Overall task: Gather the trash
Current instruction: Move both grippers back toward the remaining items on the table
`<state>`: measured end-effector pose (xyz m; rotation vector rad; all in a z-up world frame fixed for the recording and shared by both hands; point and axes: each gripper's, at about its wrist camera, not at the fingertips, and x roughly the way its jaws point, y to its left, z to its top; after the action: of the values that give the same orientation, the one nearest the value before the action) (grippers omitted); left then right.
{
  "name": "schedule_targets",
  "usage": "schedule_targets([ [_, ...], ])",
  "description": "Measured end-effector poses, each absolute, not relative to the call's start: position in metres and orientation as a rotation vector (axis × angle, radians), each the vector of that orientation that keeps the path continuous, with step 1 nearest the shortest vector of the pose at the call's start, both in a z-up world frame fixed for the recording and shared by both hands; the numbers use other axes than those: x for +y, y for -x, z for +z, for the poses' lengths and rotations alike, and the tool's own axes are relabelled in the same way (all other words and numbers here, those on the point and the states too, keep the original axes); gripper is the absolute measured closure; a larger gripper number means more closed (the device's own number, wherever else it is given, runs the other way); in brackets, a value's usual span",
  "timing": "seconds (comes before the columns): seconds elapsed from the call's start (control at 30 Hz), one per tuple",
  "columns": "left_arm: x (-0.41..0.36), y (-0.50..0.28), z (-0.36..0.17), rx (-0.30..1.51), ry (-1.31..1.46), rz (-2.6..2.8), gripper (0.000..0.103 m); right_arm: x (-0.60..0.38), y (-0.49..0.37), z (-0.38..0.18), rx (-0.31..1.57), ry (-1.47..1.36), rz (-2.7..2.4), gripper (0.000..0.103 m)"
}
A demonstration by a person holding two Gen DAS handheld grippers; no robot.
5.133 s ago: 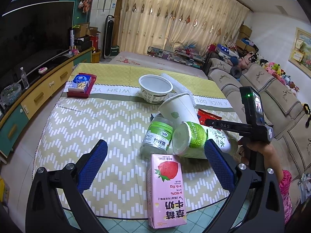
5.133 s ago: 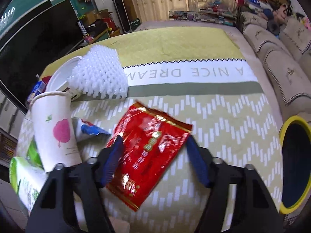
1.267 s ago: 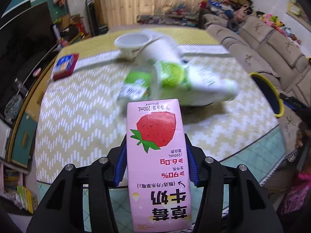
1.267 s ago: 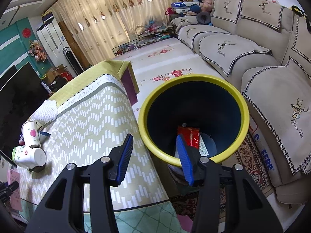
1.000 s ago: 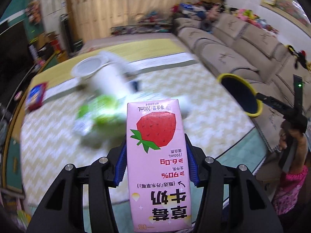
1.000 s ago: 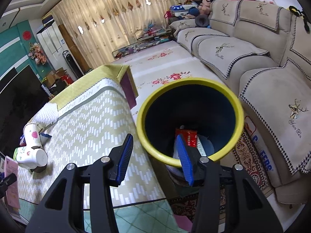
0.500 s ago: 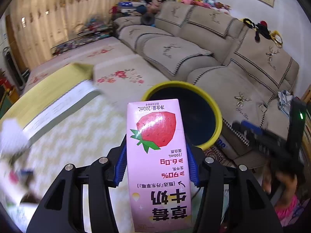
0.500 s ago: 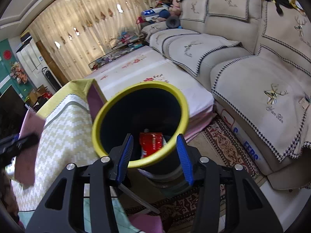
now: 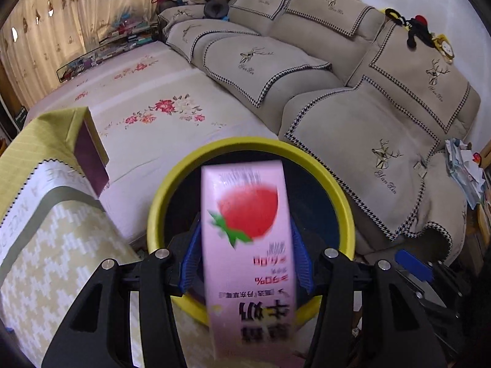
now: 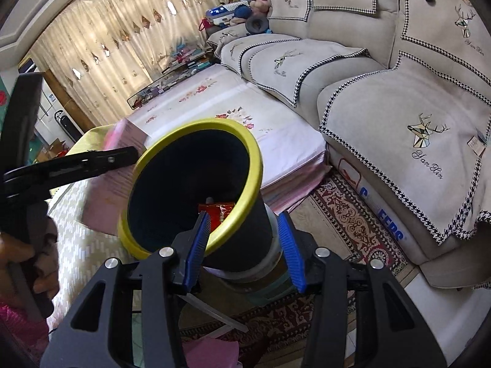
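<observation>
A pink strawberry milk carton (image 9: 247,202) stands between the blue pads of my left gripper (image 9: 246,245), right above the mouth of the yellow-rimmed dark bin (image 9: 245,144). The jaws are opening, and the carton is blurred and slipping while the fingers stay sharp. From the right wrist view the carton (image 10: 122,141) shows at the bin's far left rim (image 10: 196,125). A red snack wrapper (image 10: 219,211) lies inside the bin. My right gripper (image 10: 243,219) hangs open over the bin's near side with nothing held.
The chevron-cloth table (image 9: 46,260) touches the bin on the left. A beige sofa (image 9: 383,122) curves behind and right of it. A floral mat (image 9: 153,107) lies beyond, and a patterned rug (image 10: 353,224) lies on the floor. A person's hand (image 10: 18,251) grips the left tool.
My left gripper swung the carton from over the table to above the bin. Its jaws have widened and the carton, sharp before, is now blurred. The right gripper drifted toward the bin's right side.
</observation>
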<state>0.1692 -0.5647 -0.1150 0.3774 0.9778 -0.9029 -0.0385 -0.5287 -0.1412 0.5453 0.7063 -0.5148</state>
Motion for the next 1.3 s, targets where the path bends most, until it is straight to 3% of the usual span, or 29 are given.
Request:
schedule_targets([
  [0.03,-0.565,-0.171,-0.118,0.979,-0.374,-0.899,0.038,-0.529,0.038,-0.141,0.707,-0.546,-0.516,0.058],
  [0.2,-0.547,-0.168,-0.11,0.967,-0.335,-0.896,0.036,-0.526,0.039,-0.141,0.71,-0.547,-0.507,0.058],
  [0.33,-0.5,-0.142,-0.071,0.873,-0.296,-0.9,0.026,-0.518,0.037,-0.137,0.705,-0.54,-0.489,0.058],
  [0.73,-0.252,-0.092,0.011,0.673,-0.152,-0.614,0.017,-0.432,-0.008,-0.124,0.734,-0.431,-0.289,0.054],
  [1.07,-0.054,-0.079,-0.015,0.748,0.009,-0.274,0.017,-0.279,-0.066,-0.105,0.766,-0.257,0.062,0.054],
  [1.3,-0.005,-0.082,-0.035,0.763,0.071,-0.256,0.017,-0.214,-0.085,-0.108,0.814,-0.152,0.144,0.054],
])
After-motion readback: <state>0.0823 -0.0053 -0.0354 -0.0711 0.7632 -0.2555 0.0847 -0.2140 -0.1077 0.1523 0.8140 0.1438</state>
